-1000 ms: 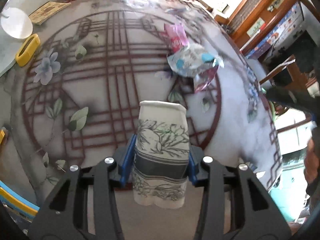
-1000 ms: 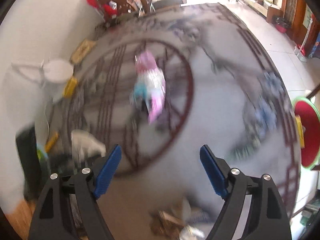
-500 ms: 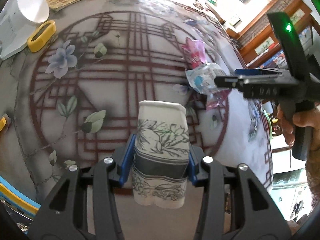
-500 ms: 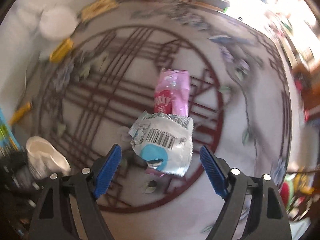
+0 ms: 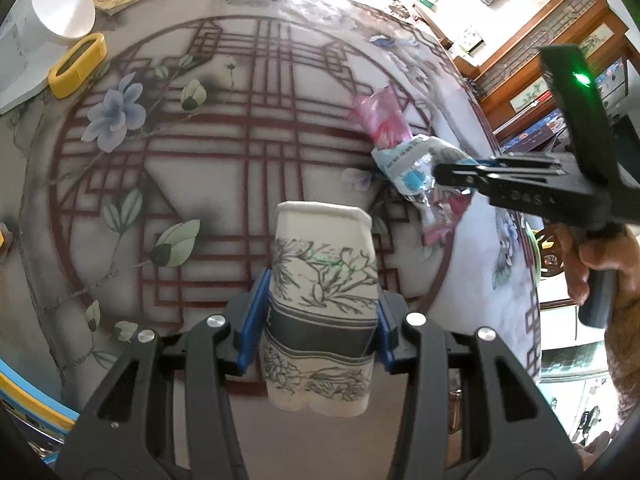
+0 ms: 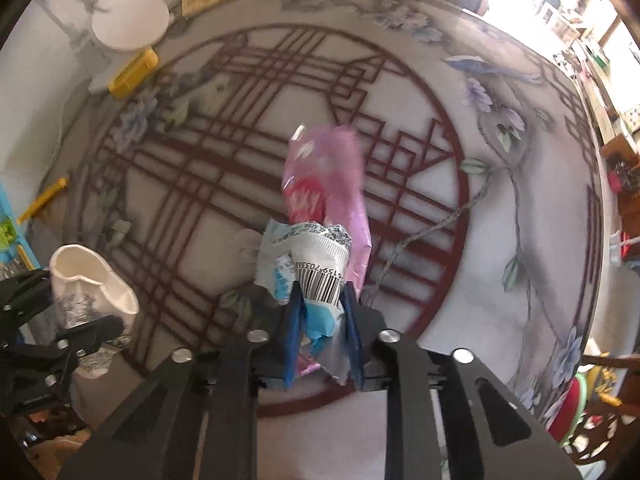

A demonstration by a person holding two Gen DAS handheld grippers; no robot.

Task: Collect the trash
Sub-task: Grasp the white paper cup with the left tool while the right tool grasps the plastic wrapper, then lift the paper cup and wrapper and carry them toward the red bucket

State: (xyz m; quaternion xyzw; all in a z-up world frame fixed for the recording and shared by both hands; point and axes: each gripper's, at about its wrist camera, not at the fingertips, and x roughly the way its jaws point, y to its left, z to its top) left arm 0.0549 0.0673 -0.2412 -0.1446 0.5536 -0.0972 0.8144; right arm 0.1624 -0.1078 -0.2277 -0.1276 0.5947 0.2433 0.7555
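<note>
1. The right gripper (image 6: 320, 320) is now pinching the crumpled silver-and-blue wrapper (image 6: 308, 264); half a second ago its blue pads were standing wide on either side of that wrapper, and its jaws have just been closing, with the wrapper between them.
2. The pink wrapper (image 6: 324, 188) is sticking out beyond the silver one on its far side, overlapping it, blurred and looking tilted where it was lying flat a moment ago; whether it is clear of the round table (image 6: 520, 320) cannot be told.
3. The left gripper (image 5: 318, 328) is gripping the squashed paper cup (image 5: 322, 300) at its grey band exactly as it was a second ago, its pads pressing the cup's two sides.
4. The left wrist view is showing what the right one cannot: the right gripper (image 5: 440, 170) from the side, reaching in from the right, a green light glowing on its body, and a hand (image 5: 588, 264) wrapped around its handle.
5. The right wrist view is showing the cup's open, dented mouth (image 6: 86, 276) at the near left and the barcode on the silver wrapper, both hidden from the left camera.
6. Both views are showing a yellow block (image 5: 78, 66) beside a white round-topped thing (image 5: 60, 4) at the far left.
</note>
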